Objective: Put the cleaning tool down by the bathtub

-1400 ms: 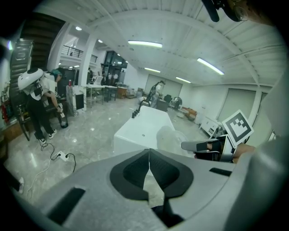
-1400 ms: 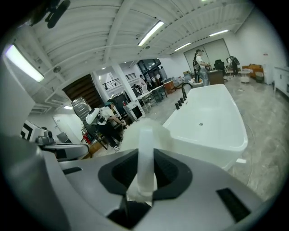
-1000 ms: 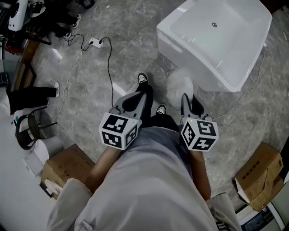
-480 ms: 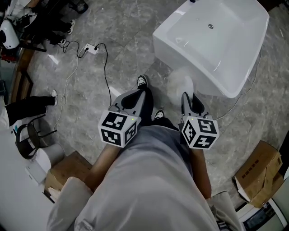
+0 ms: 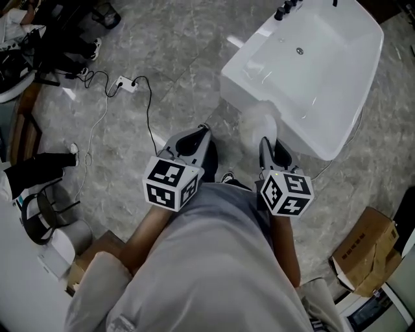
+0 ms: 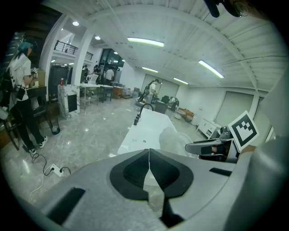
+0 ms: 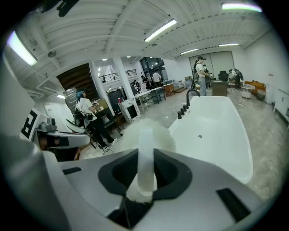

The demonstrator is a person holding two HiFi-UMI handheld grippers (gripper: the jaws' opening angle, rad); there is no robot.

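Observation:
The cleaning tool is a fluffy white duster (image 5: 259, 124) with a pale translucent handle (image 7: 145, 158). My right gripper (image 5: 268, 148) is shut on that handle, and the fluffy head (image 7: 146, 135) sticks out ahead of the jaws toward the bathtub. The white bathtub (image 5: 311, 65) stands on the floor just beyond the duster, with dark taps (image 5: 286, 9) at its far end. In the right gripper view the bathtub (image 7: 212, 135) fills the right side. My left gripper (image 5: 198, 144) hangs beside the right one, shut with nothing in it; its jaws meet at the tips (image 6: 148, 151).
A white power strip (image 5: 124, 83) and black cable (image 5: 150, 117) lie on the marble floor to the left. Cardboard boxes (image 5: 363, 249) sit at the lower right, another box (image 5: 87, 259) and a bin (image 5: 39, 211) at the lower left. People stand at the far left.
The view has shifted forward: the bathtub now sits closer and its taps have come into sight. Both grippers keep the same pose, the right still holding the duster.

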